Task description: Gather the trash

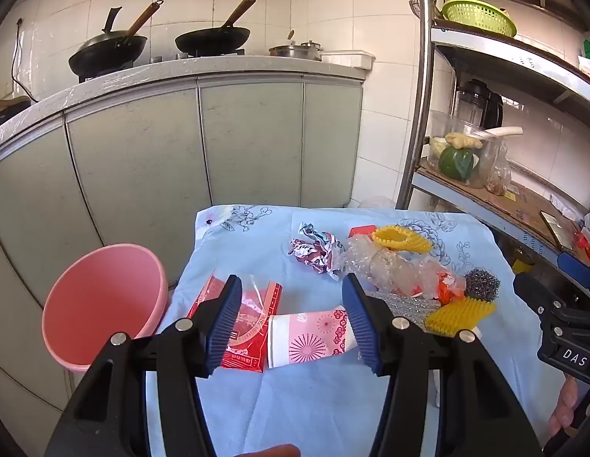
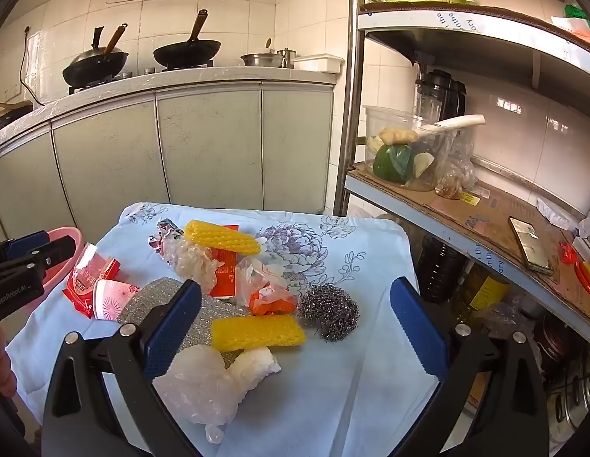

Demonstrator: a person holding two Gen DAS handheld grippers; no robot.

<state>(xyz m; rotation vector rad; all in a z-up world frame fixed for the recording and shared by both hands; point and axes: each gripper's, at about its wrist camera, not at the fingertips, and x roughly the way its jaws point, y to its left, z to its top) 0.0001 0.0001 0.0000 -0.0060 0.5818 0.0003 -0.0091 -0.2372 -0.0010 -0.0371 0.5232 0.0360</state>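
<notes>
Two labels, "DAS" right gripper (image 1: 573,358), "GenRobot.AI" left gripper (image 2: 16,297)

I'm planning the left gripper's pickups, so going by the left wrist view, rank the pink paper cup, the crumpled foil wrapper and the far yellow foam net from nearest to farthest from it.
1. Pink paper cup: on its side between the left gripper fingers, nearest.
2. Crumpled foil wrapper: mid-cloth, beyond the cup.
3. Far yellow foam net: toward the cloth's far right, farthest.

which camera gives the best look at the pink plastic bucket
The left wrist view: the pink plastic bucket shows its whole open rim and inside. The right wrist view catches only a sliver of rim behind the left gripper.
</notes>
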